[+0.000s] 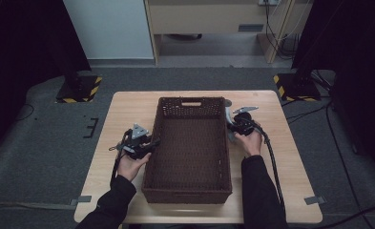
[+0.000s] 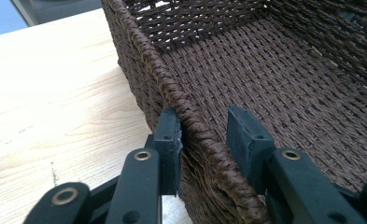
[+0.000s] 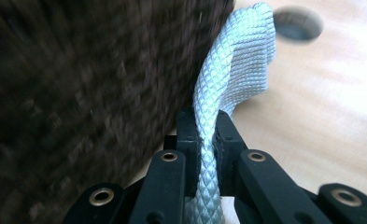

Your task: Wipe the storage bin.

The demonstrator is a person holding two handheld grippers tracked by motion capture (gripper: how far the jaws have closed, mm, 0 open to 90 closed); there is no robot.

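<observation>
Wicker basket [image 1: 190,148] sits mid-table [image 1: 128,102], brown, empty. Left gripper [image 2: 203,135] straddles its left rim, jaws apart, outer pad touching the weave, inner pad clear. Right gripper [image 3: 205,135] is clamped on a pale woven cloth [image 3: 235,70] beside the basket's right wall. Close the left squarely on the rim before lifting; keep the cloth clear of the weave.

I see a light wooden counter [image 1: 128,109] on grey carpeted floor [image 1: 42,143]. A round hole [image 3: 298,23] is cut in the counter's top. Two black stands with yellow-and-black striped bases [image 1: 80,90] sit at the far corners. Beyond them stand a pale wall panel [image 1: 109,28] and a wooden desk [image 1: 209,19], with cables [image 1: 276,28] hanging beside it.
</observation>
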